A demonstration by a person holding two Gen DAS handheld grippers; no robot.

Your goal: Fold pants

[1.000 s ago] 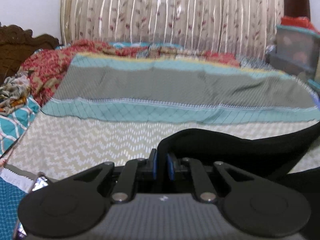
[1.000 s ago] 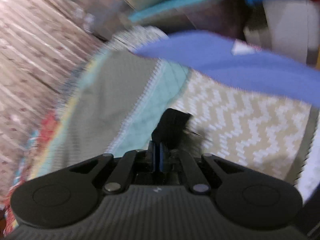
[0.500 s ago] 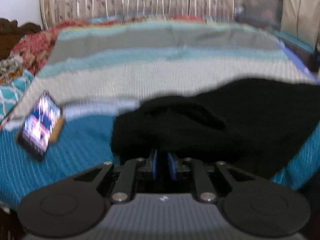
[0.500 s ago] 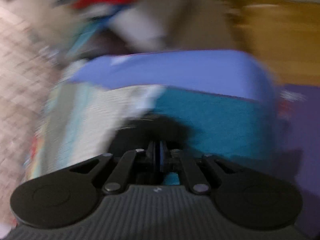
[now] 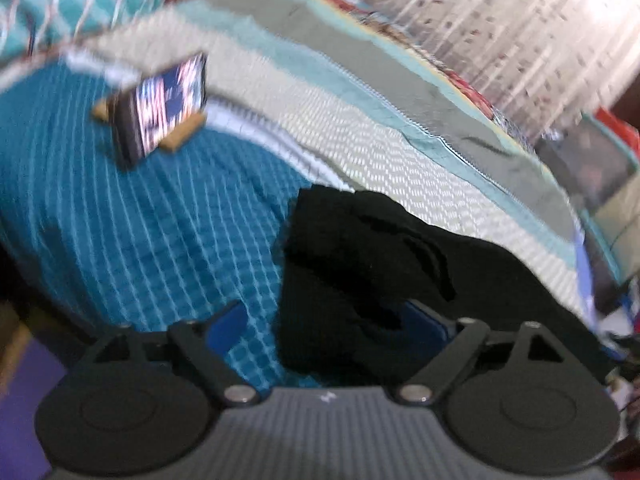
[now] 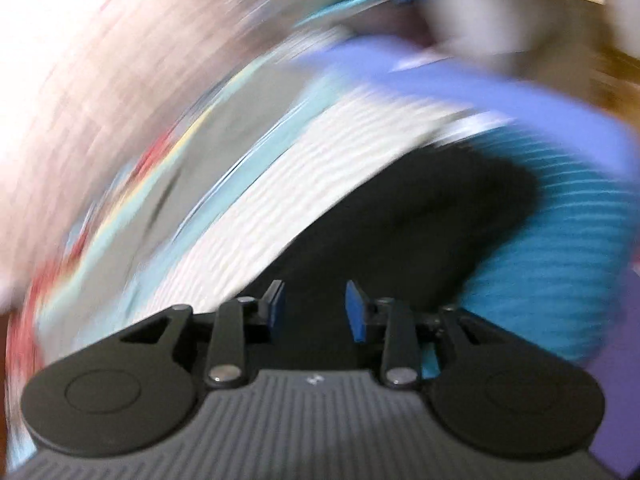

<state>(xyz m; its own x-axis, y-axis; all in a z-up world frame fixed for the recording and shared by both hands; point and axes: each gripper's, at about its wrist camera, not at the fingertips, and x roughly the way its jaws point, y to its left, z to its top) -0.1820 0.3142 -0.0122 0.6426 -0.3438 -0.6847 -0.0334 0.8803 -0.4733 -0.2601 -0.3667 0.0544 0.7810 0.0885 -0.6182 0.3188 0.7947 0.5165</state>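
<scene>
The black pants [image 5: 372,248] lie bunched on the bed, across the teal checked cover [image 5: 160,240] and the cream zigzag cover [image 5: 380,132]. My left gripper [image 5: 324,324] is open, with its blue pads spread wide on either side of the near edge of the cloth. In the right wrist view, which is blurred, the pants [image 6: 420,216] lie just ahead. My right gripper [image 6: 316,308] is open over the dark cloth and holds nothing.
A lit phone [image 5: 164,104] stands propped on a small wooden stand on the teal cover at the left. A patterned curtain [image 5: 500,20] hangs behind the bed. Storage boxes [image 5: 592,168] stand at the far right. A blue sheet edge [image 6: 460,92] borders the bed.
Both grippers were shut on the pants; both have opened and let the cloth go onto the bed. Both views have tilted and swung, and the right view is smeared.
</scene>
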